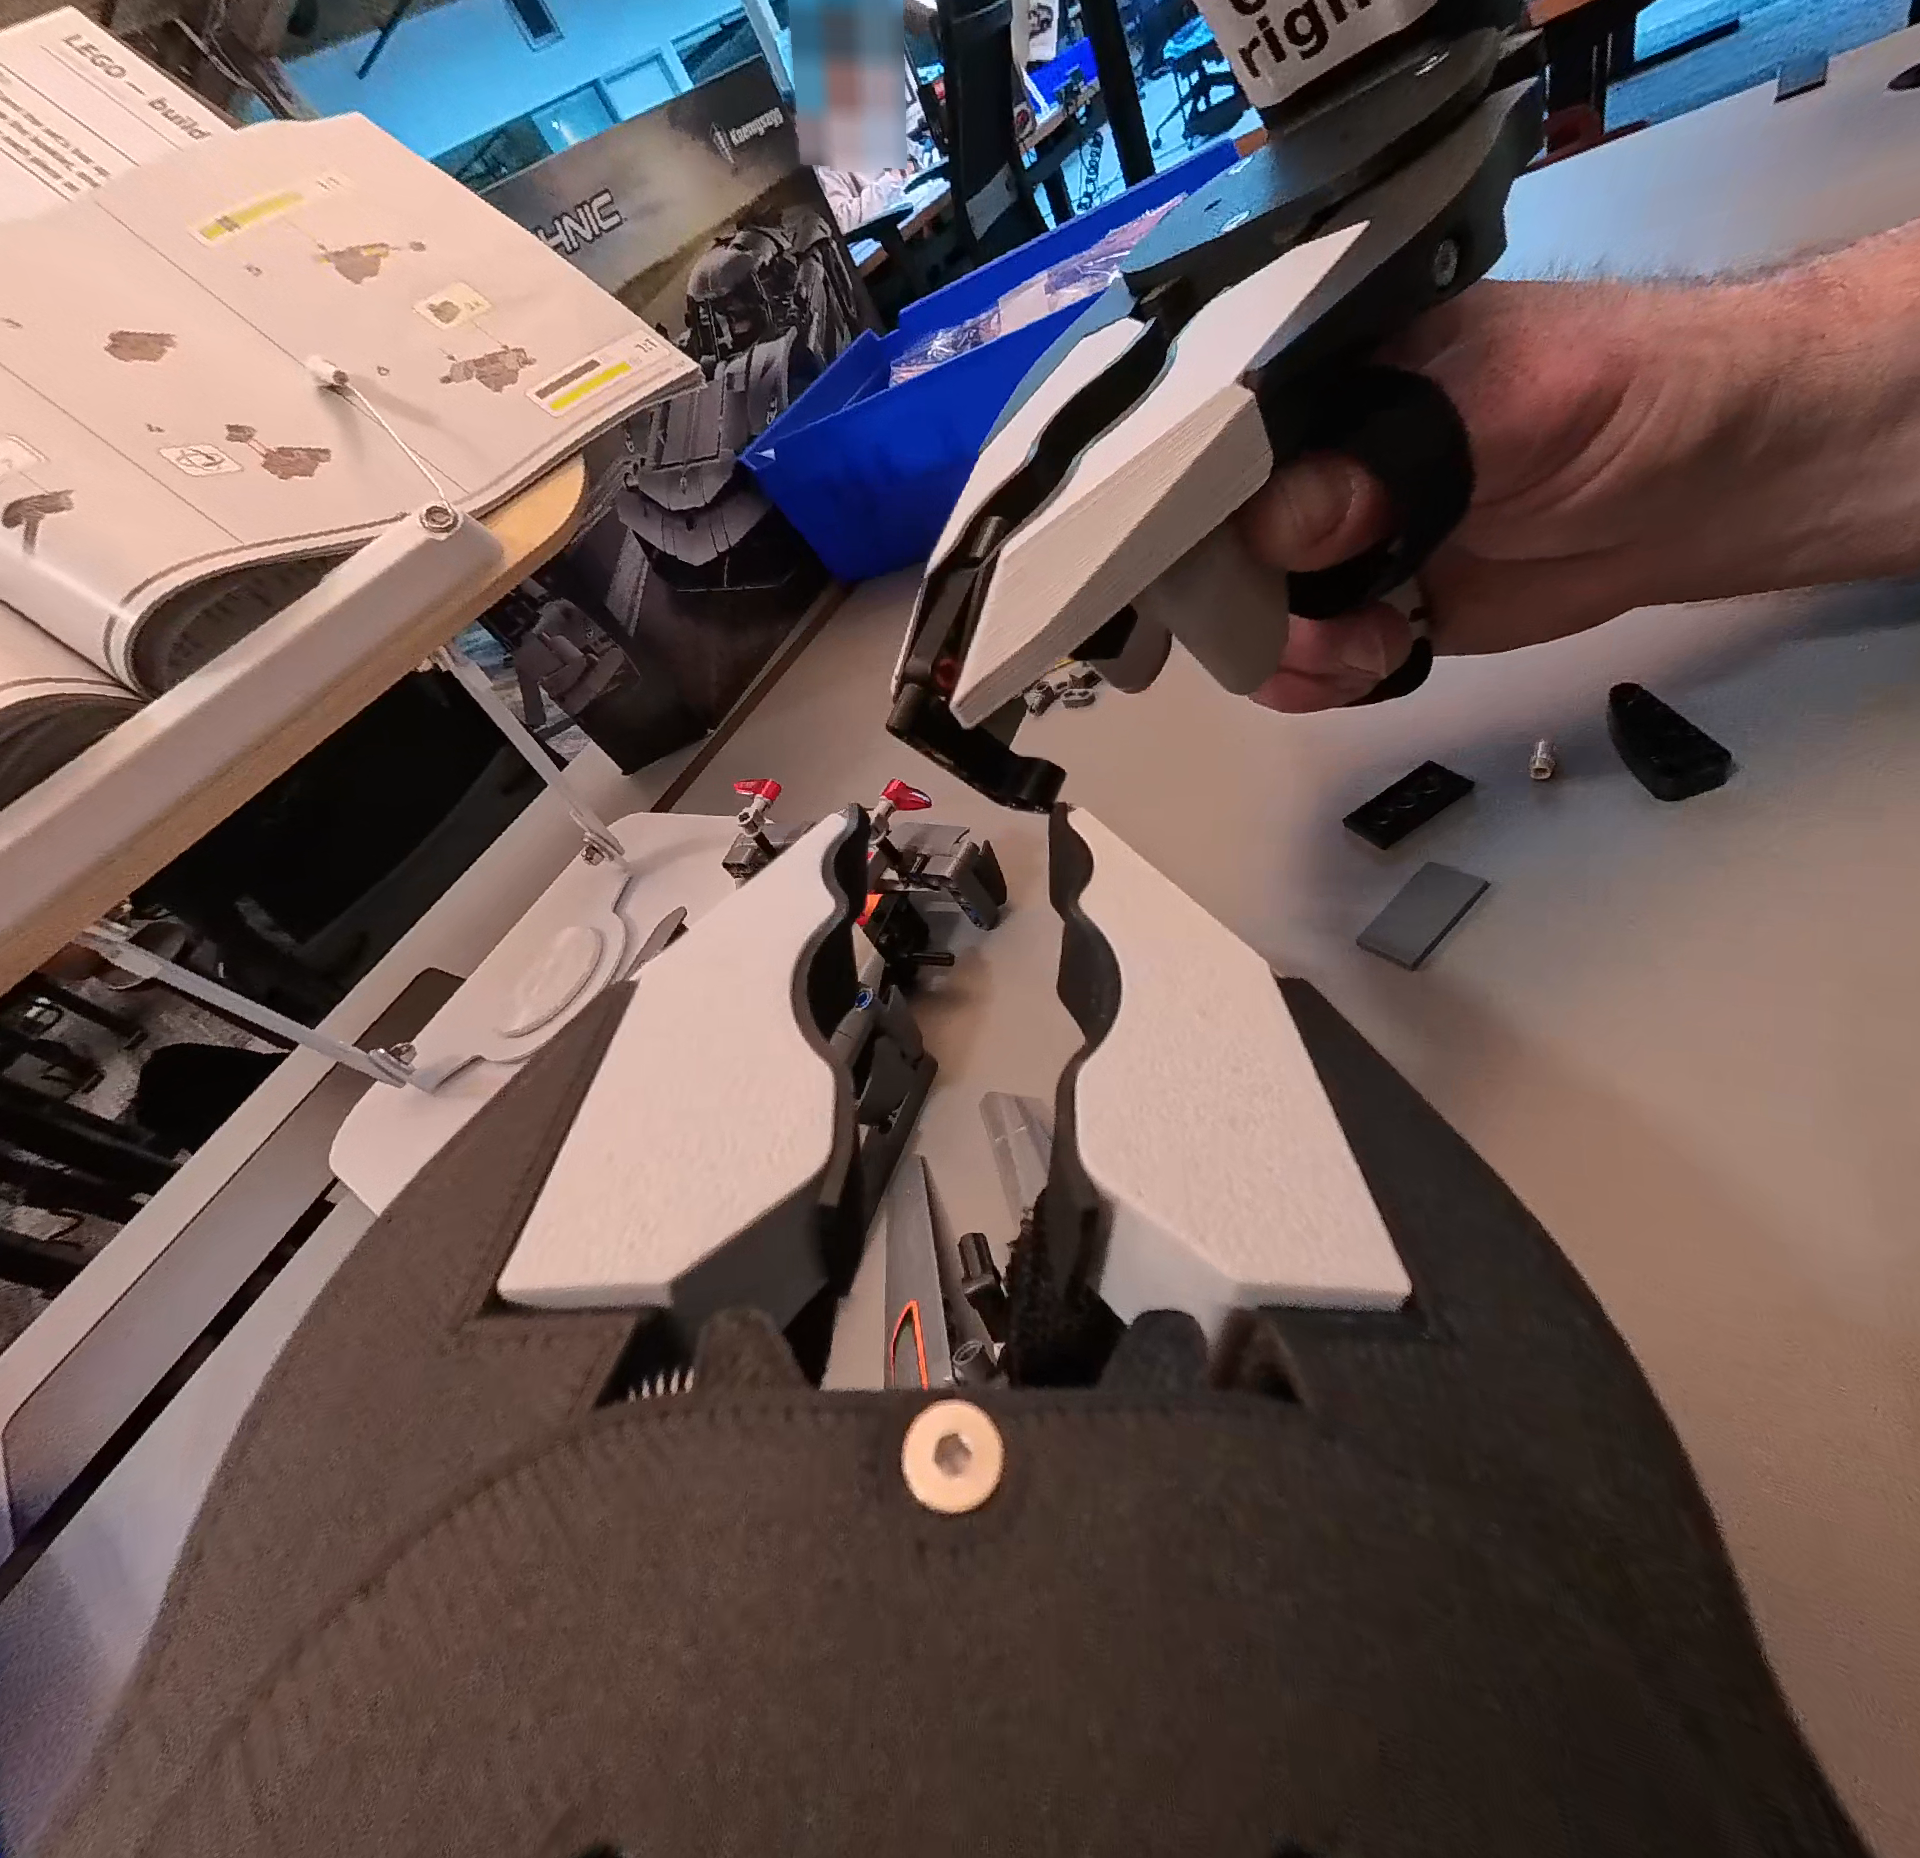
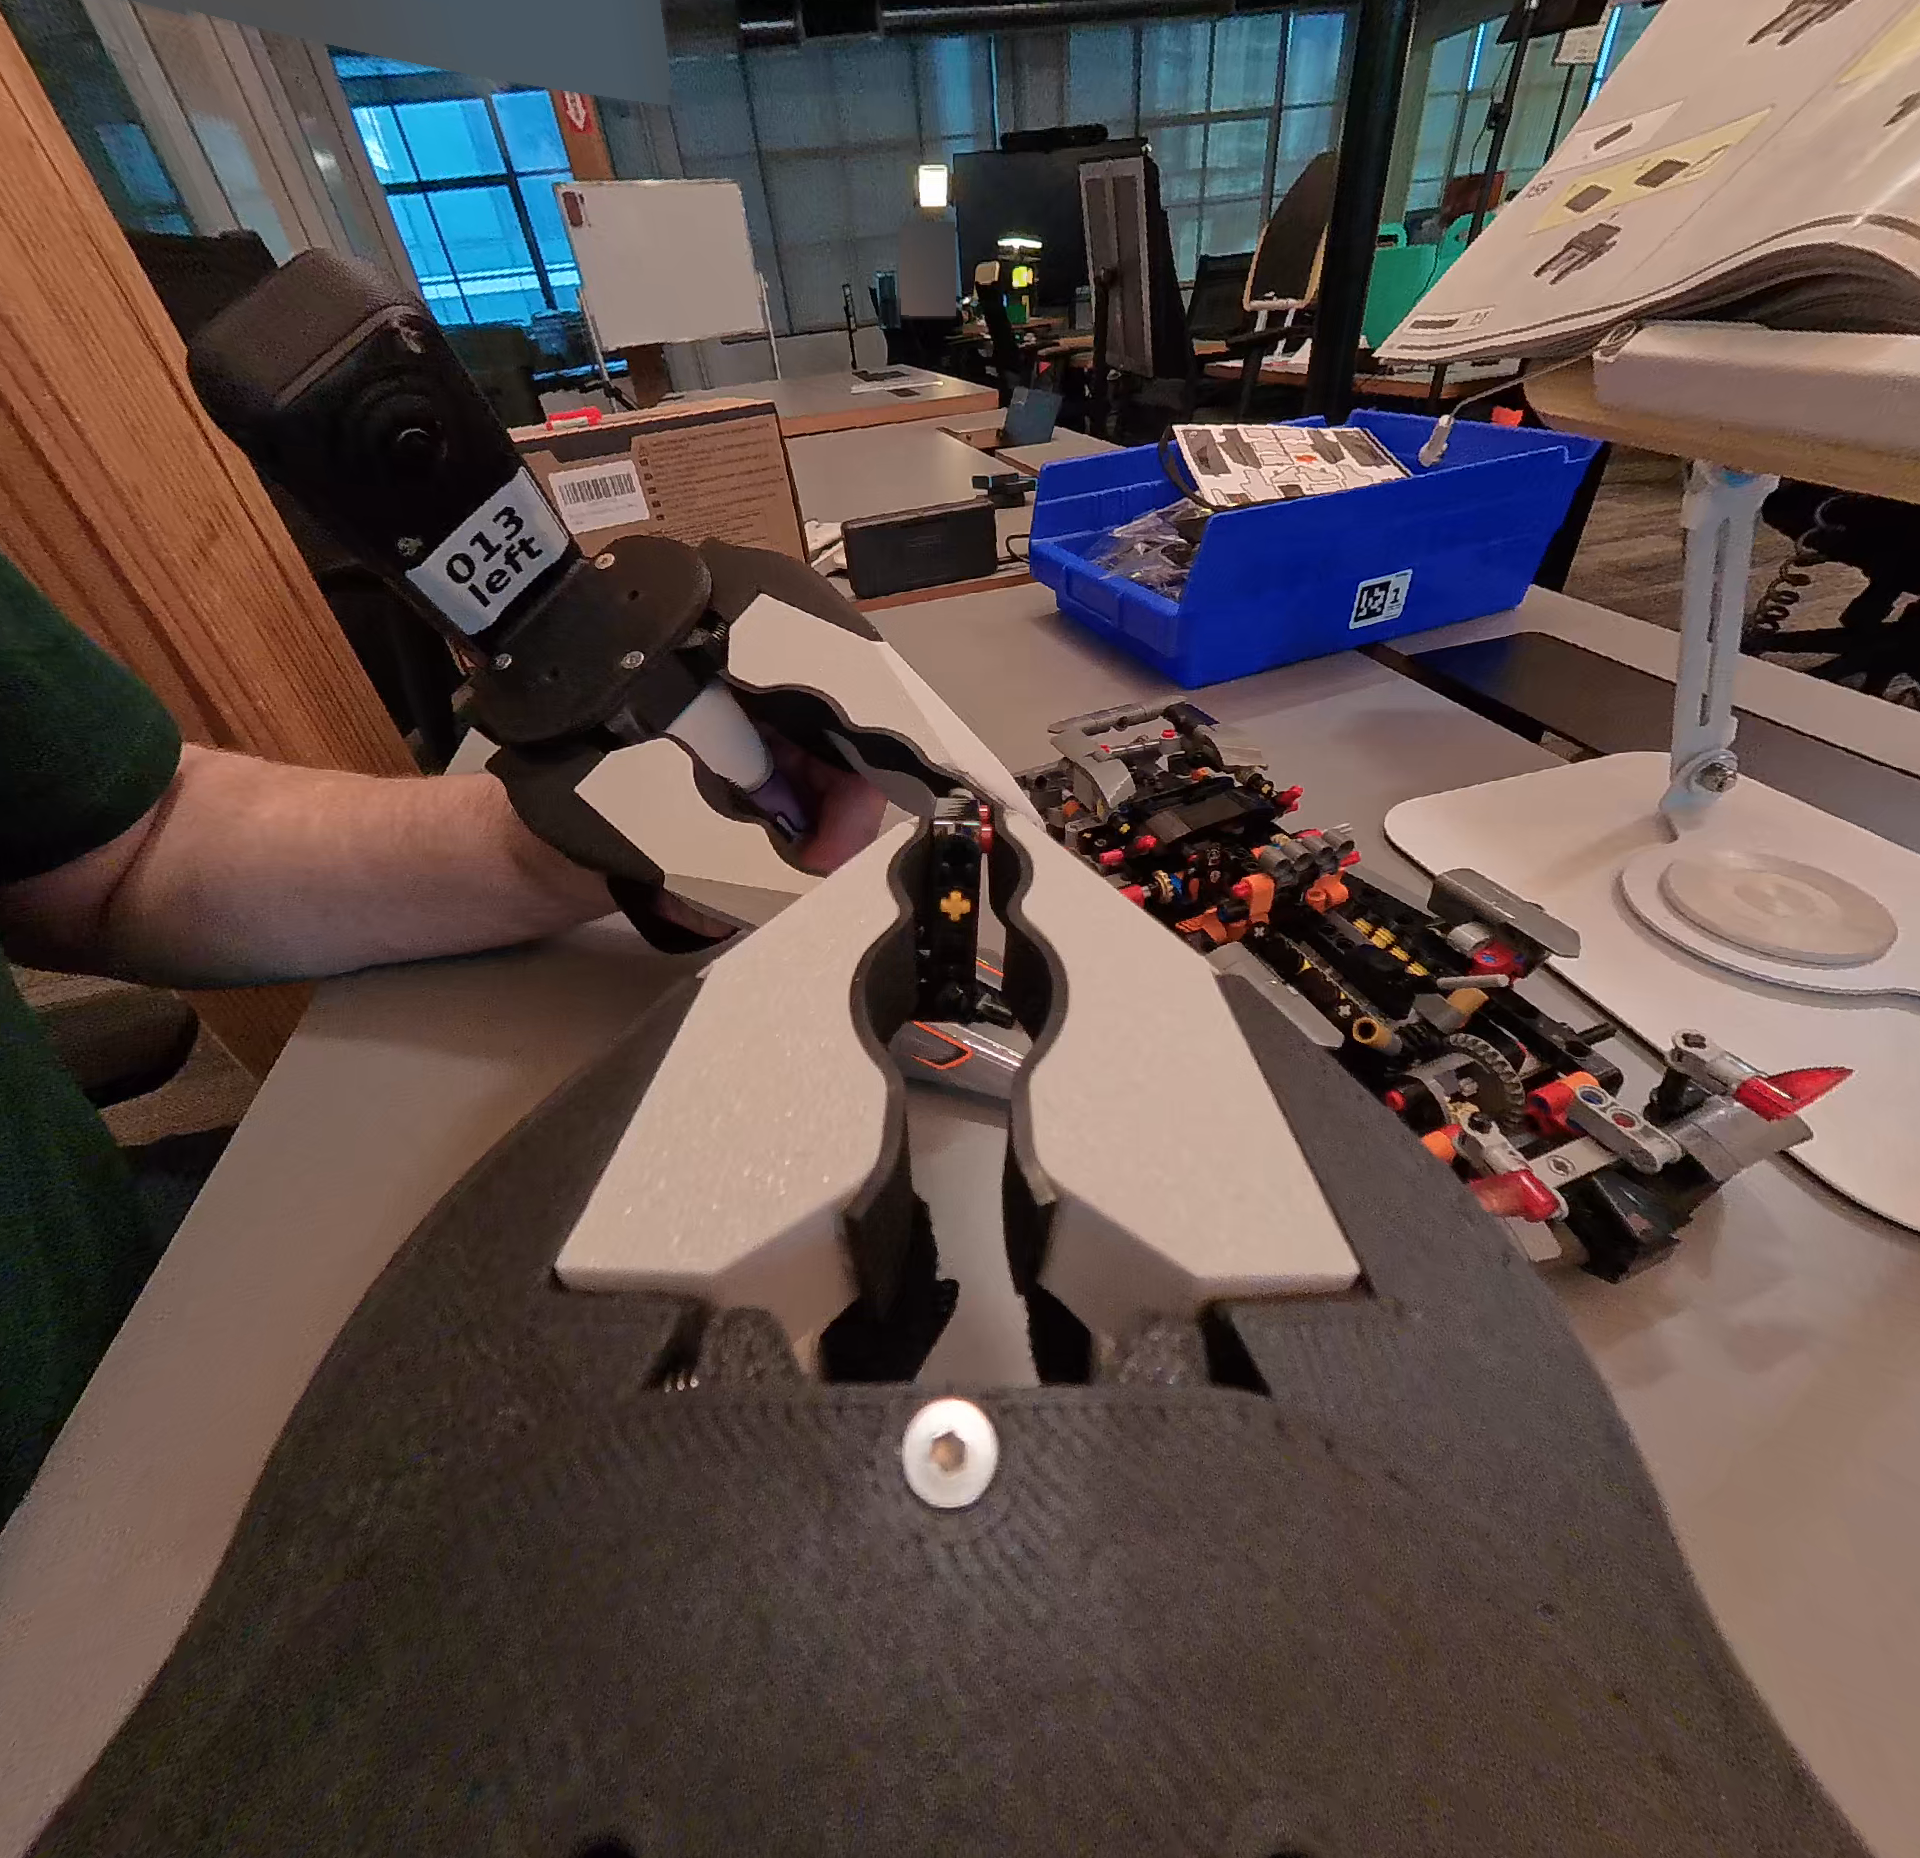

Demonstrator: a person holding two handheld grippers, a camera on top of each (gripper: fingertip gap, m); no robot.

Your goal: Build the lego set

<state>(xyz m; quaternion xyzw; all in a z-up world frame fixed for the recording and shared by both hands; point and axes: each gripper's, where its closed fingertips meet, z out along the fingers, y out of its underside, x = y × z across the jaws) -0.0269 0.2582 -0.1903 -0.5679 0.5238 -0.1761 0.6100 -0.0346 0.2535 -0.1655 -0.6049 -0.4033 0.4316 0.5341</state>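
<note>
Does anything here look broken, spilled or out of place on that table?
Nothing looks damaged or spilled. A few loose parts, a black studded plate and a flat grey tile, lie scattered on the grey table beside the half-built car model, as expected mid-build.

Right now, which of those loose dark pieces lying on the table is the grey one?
The flat rectangular tile, smooth and grey. The studded plate beside it and the curved wedge farther right are both black.
</note>
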